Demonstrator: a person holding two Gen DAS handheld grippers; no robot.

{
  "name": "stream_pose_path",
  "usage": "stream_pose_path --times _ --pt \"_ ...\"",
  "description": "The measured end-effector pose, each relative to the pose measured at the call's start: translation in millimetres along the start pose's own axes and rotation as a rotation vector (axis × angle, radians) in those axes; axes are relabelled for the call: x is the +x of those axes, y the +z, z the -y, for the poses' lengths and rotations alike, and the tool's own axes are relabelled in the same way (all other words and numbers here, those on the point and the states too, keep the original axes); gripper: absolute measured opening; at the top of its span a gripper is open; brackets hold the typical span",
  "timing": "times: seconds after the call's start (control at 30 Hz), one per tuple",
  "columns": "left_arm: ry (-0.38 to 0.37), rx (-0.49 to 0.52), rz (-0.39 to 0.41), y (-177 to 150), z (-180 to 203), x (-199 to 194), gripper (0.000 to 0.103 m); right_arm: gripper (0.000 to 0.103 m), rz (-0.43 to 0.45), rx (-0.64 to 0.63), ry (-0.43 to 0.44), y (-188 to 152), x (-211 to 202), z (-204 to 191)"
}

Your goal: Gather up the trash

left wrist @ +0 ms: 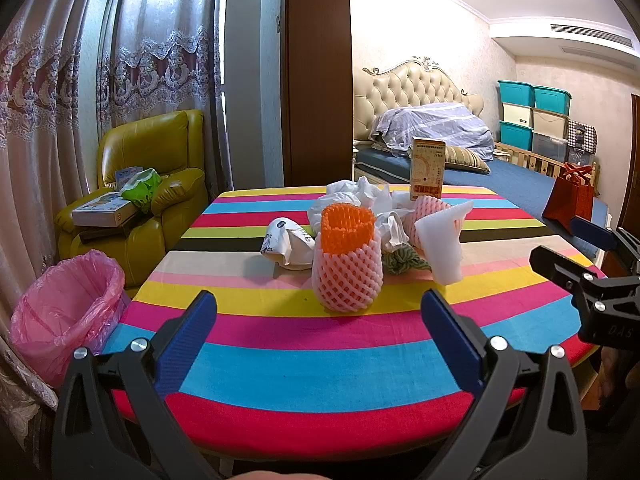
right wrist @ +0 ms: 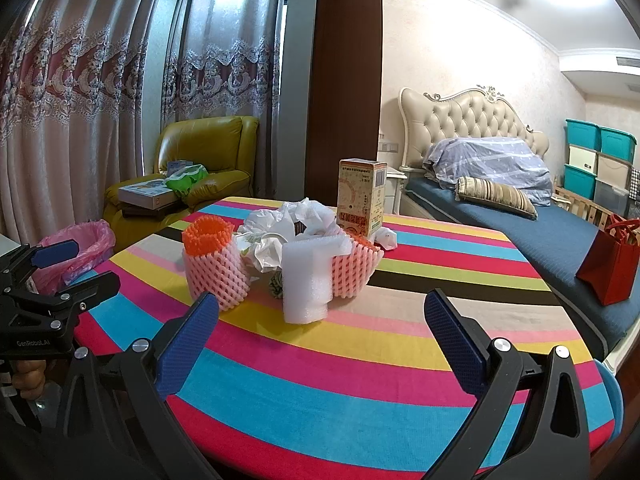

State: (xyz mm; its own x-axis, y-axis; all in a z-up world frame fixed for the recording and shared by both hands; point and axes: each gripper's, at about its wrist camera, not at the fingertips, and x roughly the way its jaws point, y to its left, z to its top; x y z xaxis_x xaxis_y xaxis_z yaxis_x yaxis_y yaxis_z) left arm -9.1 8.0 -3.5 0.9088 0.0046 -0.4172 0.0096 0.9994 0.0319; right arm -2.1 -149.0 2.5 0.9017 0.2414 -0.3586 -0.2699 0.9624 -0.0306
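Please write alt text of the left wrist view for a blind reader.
The open left gripper hovers over a striped table, facing a trash pile led by a pink foam net sleeve. A bin with pink liner stands left of the table.

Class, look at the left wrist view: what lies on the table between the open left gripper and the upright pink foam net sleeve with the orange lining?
Nothing: only bare striped tablecloth separates the left gripper from the pink foam net sleeve.

Round table (left wrist: 280, 364) wearing a bright striped cloth, pink foam fruit net (left wrist: 346, 276) with orange liner standing upright, white foam sleeve (left wrist: 442, 240) just beside it, crumpled white bags (left wrist: 288, 242) lying behind, tall printed carton (left wrist: 428, 170) standing at the far edge.
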Motion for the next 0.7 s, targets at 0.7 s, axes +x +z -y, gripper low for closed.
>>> stream_pose_path --times 0.7 --pt "-0.011 -0.038 -0.037 -2.2 -7.0 4.6 0.099 0.097 -0.036 0.035 0.023 -8.7 7.2 -2.1"
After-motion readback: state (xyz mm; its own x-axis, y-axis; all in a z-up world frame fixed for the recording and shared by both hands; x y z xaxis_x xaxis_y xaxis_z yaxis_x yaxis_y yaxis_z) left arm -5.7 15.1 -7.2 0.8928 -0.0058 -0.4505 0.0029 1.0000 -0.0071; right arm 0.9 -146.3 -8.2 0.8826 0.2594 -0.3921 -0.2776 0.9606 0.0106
